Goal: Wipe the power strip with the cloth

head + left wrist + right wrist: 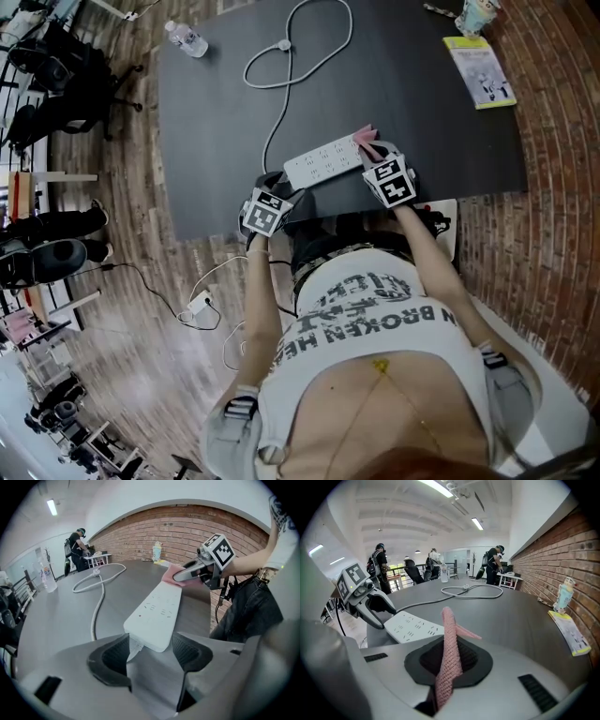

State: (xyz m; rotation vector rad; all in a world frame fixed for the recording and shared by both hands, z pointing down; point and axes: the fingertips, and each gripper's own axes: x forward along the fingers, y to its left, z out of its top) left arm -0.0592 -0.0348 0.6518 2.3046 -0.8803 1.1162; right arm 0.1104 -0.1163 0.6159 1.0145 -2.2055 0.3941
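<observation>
The wiping looks like it is only at one end of the power strip (323, 159), so I think most of the job is left. The cloth (450, 639) is pink and bumpy. The right gripper (449, 660) has its fingers closed tight on the cloth, and the cloth sticks up from between them like a little flag. In the head view the cloth is right by the far end of the power strip, close enough that it may be touching. I cannot tell how much of the strip is wiped. The left gripper (150, 651) is at the other end. Its fingers sit one on each side of the near end of the strip and seem to hug it, so I think it holds the strip so it does not slide. The power strip is long, flat and white, with rows of small holes on top. It lies on the dark bench (422, 122), close to the edge by the person, and a bit slanted. Its white cable (96, 609) runs away across the bench and makes a big loop. The strip looks clean and bright, and I see no dirt on it. What is left is to rub the cloth along the whole top, from this end to the other.
</observation>
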